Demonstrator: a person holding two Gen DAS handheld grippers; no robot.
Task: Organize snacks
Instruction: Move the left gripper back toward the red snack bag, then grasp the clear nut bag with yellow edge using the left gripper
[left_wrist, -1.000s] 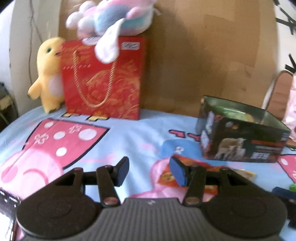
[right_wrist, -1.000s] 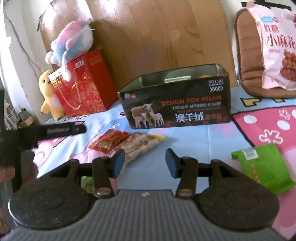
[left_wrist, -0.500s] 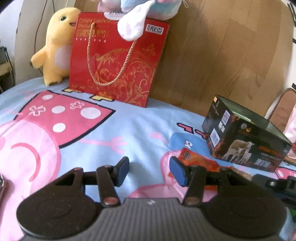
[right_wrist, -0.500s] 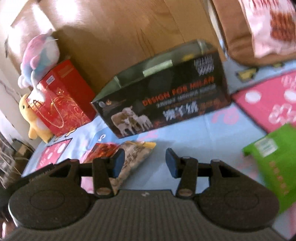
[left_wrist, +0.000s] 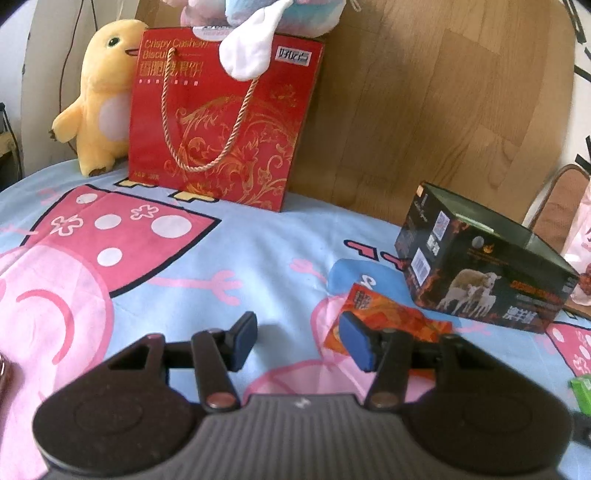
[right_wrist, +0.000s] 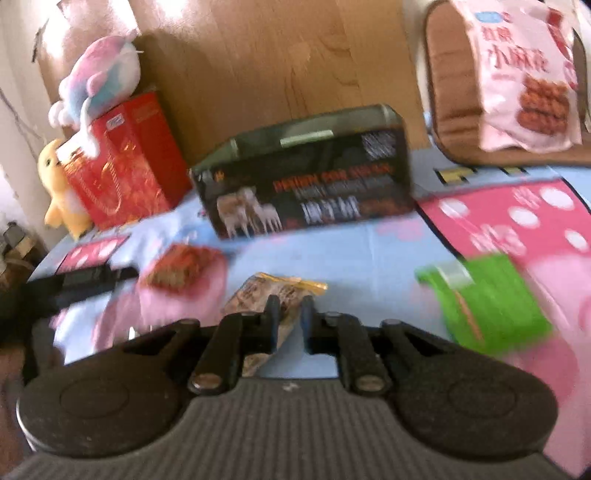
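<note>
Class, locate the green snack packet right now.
In the right wrist view, the green snack packet lies flat on the cartoon sheet, right of the right tongs.

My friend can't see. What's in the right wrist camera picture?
The right gripper is closed on a tan snack packet on a cartoon bedsheet. Behind sits an open black tin with sheep on it, with a green packet at right and an orange packet at left.

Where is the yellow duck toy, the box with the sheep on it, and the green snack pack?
yellow duck toy (left_wrist: 105, 96), left wrist view, on its belly.
box with the sheep (right_wrist: 310, 199), right wrist view, on its front wall.
green snack pack (right_wrist: 491, 299), right wrist view, on its middle.
</note>
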